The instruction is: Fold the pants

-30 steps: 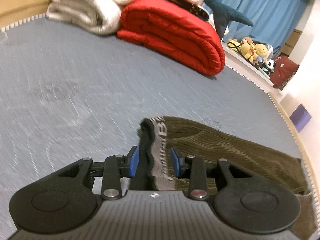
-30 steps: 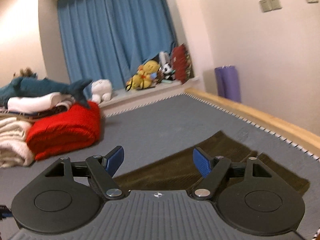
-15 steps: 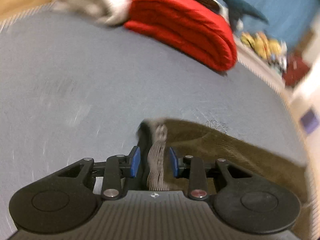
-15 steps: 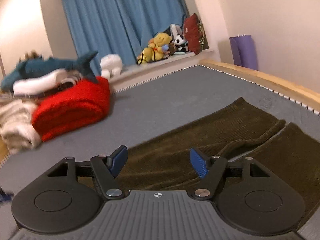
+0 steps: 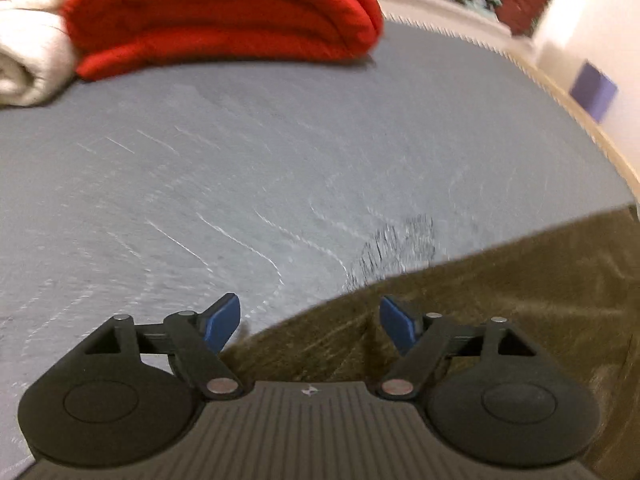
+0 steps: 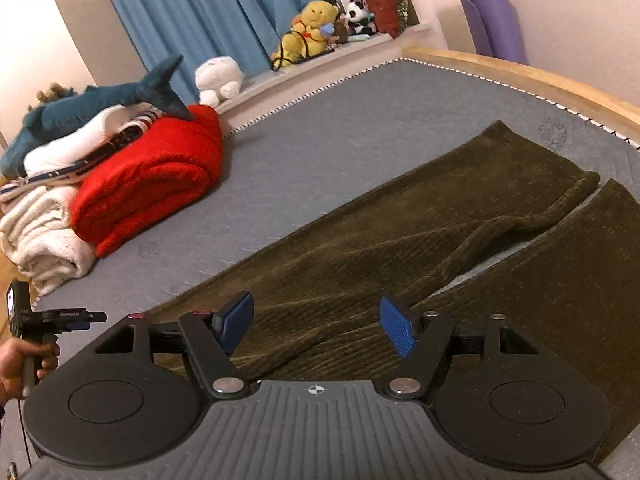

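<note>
The pants (image 6: 400,236) are ribbed olive corduroy, matt and soft. They lie on the bed (image 6: 340,136), its grey cover a flat, dull weave. Beside the pants, the red blanket (image 6: 152,184) looks fleecy. The tongs (image 6: 316,326) are matt black plastic with textured blue pads (image 6: 396,330).

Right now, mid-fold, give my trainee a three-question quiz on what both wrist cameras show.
1. True or false: the left gripper is clamped on the pants.
2. The two pant legs lie: A) stacked, B) side by side with a gap, C) rolled up.
3. Fill in: the red blanket sits beside a folded ____ blanket.

Key: 1 false, its jaws are open; 2 B; 3 white.
</note>
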`<state>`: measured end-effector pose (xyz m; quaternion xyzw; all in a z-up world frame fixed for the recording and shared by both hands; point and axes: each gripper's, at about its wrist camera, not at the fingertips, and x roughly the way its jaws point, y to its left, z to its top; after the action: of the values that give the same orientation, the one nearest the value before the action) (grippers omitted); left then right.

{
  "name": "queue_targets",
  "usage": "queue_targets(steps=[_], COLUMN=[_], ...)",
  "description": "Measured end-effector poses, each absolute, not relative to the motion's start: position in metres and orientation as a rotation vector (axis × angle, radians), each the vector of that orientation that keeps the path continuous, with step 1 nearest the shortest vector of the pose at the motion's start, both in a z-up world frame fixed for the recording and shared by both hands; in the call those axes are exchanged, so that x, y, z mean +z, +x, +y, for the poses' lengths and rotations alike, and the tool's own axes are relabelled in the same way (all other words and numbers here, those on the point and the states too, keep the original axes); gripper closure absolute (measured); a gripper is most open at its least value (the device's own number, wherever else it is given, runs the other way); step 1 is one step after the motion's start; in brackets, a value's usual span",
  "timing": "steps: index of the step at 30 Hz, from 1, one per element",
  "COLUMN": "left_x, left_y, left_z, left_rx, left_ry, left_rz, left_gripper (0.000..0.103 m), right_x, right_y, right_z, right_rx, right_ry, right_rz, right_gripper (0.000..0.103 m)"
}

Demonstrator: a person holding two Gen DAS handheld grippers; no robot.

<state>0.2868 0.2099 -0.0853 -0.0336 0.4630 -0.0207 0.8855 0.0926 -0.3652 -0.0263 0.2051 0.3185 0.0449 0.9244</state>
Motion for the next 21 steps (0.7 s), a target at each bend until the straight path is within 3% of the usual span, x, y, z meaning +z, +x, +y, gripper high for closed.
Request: queue_targets(steps=[3,5,7,10,17,21], left_x=[-0.102,-0.107,-0.107,-0.089,-0.027,-0.025], left_y=[0.295,0.298,0.293,0.269,0.159,0.075], left_z=[0.206,0.203,0.201,0.193,0.159,0.127], left_rx=[-0.069,-0.080,-0.096,-0.142,-0.222,-0.211], left_ry=[-0.029,-0.007,-0.004,0.032,0.042,0.048], left_rz=[1.007,1.023,1.031,0.979,0.817,0.790], left_gripper=[0.023,0.035,0.084,0.091,0.093,0.093], right_x=[-0.034,-0.039,-0.045,-0.054,-0.058,-0.061], right_y=[0.099,0.104,0.108,0.111,0.111,0.109], right_z=[-0.369,-0.373,-0.376,-0.378,-0.381,-0.382], right_rx=[0.059,0.028,-0.005,-0.030,-0.055,-0.061], right_ry=[0.413,0.415,0.426,0.449,0.493,0.516], right_rz=[0.687,0.717,0.750,0.792,0.808,0.818], right_gripper=[0.031,0.031,0.031,0.031,0.031,0.031])
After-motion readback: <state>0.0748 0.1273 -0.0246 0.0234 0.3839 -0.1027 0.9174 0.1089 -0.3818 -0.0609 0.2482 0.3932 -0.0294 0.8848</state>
